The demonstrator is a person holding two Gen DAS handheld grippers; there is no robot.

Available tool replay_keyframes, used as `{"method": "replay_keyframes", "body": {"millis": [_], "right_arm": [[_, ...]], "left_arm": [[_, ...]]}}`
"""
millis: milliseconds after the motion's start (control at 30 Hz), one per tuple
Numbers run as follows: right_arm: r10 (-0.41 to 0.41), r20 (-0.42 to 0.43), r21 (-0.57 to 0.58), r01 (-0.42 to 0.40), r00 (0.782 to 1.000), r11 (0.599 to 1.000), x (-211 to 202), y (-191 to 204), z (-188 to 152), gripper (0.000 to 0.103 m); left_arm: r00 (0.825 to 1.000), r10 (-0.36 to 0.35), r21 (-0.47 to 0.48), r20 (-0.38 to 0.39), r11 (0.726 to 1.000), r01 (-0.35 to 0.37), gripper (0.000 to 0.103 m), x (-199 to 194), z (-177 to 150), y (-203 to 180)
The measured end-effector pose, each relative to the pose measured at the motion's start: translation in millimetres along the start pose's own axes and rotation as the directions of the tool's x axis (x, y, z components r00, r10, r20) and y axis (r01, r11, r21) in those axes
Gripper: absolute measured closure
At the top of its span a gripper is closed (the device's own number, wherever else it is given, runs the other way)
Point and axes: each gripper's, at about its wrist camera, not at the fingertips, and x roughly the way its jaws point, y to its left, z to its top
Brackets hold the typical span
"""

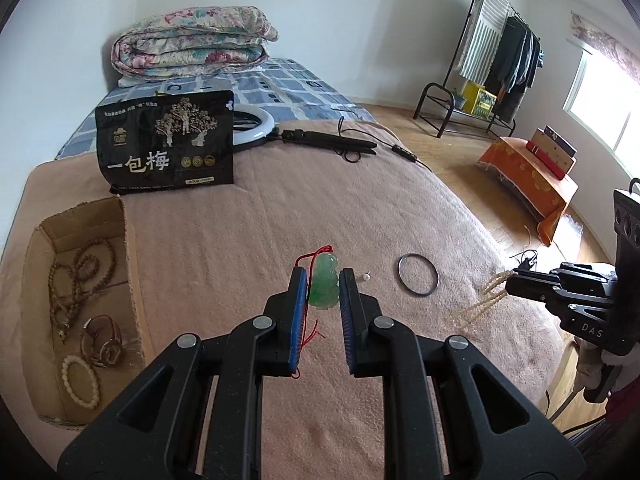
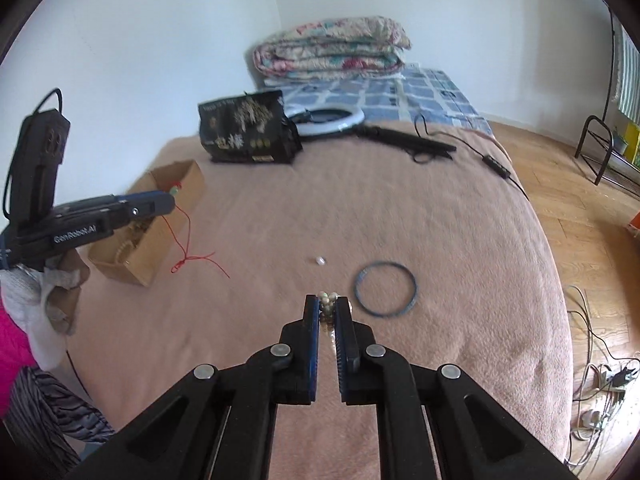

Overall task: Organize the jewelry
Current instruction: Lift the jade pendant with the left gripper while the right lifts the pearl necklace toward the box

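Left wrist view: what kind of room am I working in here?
Most likely a bedroom in a home. The work surface is a bed under a pink blanket, with a folded floral quilt at its head, and a clothes rack hung with garments by the window.

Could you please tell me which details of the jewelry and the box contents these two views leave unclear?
- Pearl strand: right wrist view, the right gripper hides all but a few beads.
- Cardboard box: right wrist view, the left gripper and the near wall hide most contents.
- Small white bead: both views, too small to identify.
- Jade pendant: left wrist view, its carving is too small to read.
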Motion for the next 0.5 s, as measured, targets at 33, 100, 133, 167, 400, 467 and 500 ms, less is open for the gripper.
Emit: {"method": "replay_keyframes", "body": {"millis": [33,100,133,167,400,467,500], "right_arm": [[0.008,0.014,-0.002,-0.008,1.0,1.0,-3.7,4.5,2.9,0.098],[0.026,0.039,-0.003,-0.026,0.999,1.0,-9.3,12.8,9.6,0.098],[0.035,0.05,-0.005,-0.035,0.998,0.999,-11.8,17.1,12.8,0.098],[0.046,0.06,-0.007,-0.045,0.997,0.999,-13.5,21.5,16.4,0.098],[0.118,0.112,-0.041,-0.114,0.987,0.993,-15.0,63.8,40.7,0.098],[0.136,0.118,-0.053,-0.131,0.984,0.99,-13.2,74.3,45.3,0.098],[0.147,0.119,-0.062,-0.141,0.982,0.988,-11.1,82.2,48.7,0.098]], "left_arm": [[1.0,0.004,-0.007,0.009,1.0,-0.003,0.088,-4.8,1.2,3.9],[1.0,0.009,-0.025,0.024,1.0,-0.008,0.088,-13.4,3.0,13.2],[0.999,0.013,-0.035,0.033,0.999,-0.012,0.088,-18.5,3.9,18.4],[0.999,0.018,-0.043,0.04,0.999,-0.016,0.088,-23.0,4.7,23.3],[0.995,0.06,-0.083,0.077,0.995,-0.054,0.088,-49.3,4.6,56.9],[0.994,0.072,-0.092,0.081,0.994,-0.065,0.088,-55.4,2.5,65.5],[0.993,0.08,-0.1,0.085,0.992,-0.072,0.088,-59.6,1.2,71.5]]}}
